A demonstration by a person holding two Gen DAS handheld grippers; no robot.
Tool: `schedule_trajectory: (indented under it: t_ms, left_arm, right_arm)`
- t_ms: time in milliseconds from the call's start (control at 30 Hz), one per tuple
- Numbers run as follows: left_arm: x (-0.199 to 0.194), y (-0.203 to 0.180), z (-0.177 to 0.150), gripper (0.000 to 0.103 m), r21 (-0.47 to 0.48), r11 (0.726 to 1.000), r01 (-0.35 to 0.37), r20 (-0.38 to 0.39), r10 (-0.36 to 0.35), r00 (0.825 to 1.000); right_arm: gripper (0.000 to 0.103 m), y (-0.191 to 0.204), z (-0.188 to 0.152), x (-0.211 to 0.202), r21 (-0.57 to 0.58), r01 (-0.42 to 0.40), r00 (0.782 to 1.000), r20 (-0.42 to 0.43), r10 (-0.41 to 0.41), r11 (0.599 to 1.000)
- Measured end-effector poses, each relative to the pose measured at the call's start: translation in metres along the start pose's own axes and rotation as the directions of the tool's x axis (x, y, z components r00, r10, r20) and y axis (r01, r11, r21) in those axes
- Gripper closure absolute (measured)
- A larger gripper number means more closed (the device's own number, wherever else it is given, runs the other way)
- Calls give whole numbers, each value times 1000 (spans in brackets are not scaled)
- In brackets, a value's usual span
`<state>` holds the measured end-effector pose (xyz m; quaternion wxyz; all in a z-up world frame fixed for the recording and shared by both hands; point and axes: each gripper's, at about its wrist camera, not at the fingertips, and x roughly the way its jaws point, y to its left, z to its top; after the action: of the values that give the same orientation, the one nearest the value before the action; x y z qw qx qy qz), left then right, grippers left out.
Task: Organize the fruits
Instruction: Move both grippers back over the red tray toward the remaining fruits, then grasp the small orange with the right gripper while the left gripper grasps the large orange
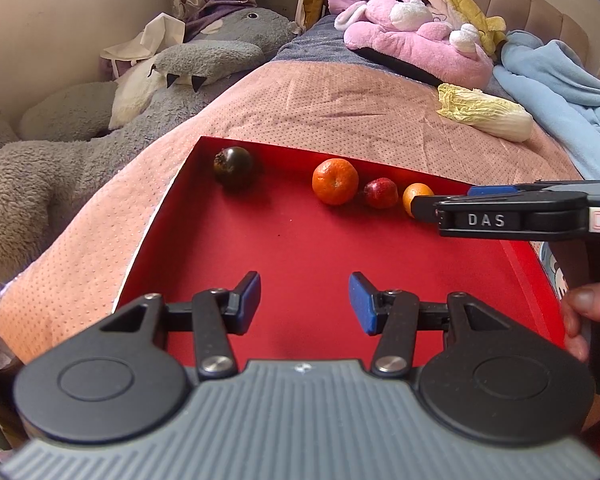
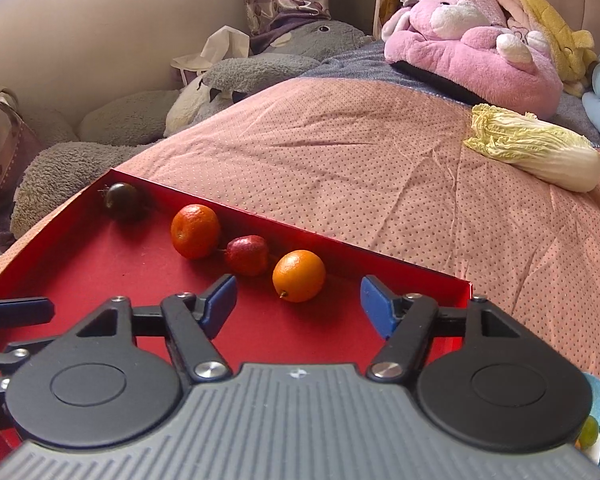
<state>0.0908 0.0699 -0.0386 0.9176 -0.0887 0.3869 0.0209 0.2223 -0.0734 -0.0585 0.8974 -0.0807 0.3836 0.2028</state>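
The red tray (image 2: 380, 254) lies on the pink bedspread (image 2: 380, 152). Along its far wall sit a dark tomato (image 2: 122, 199), a mandarin (image 2: 195, 231), a small red fruit (image 2: 247, 255) and a small orange (image 2: 299, 276). Right gripper (image 2: 298, 306) is spread and empty just before the small orange; left gripper (image 1: 305, 304) likewise released over bare tray. Judged step: placement finished or regrasp pending. Next move calls for closing squarely.

Left gripper (image 1: 305, 300): jaws spread wide, nothing between the blue pads (image 1: 362, 302), pointing toward 12 o'clock, level. Right gripper (image 2: 296, 306): jaws also wide apart, empty, aimed at 12 o'clock. In the left wrist view it enters from 3 o'clock, fingers pointing toward 9, seen side-on. A bare hand (image 1: 588, 312) shows at about 4 o'clock in the left wrist view, fingertips curled.
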Motion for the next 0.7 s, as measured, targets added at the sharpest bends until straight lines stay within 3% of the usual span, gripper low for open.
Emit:
schedule_trajectory:
  t_ms: [267,400,700]
  left_arm:
    - [3,2,2,51,4,1000,12,-2,-12,1000]
    - [5,0,3,51,12,1000,19,-4,-19,1000]
    - [23,-11,22,51,39,999,28,-16,-27,1000]
  right_arm:
    - [48,-3,5,36,0,32,998,-62,-32,999]
    - [62,-5,3,39,20,10,998,-64,-8,1000]
    - [62,-14,-18,2,25,-15,998,-60,16,1000]
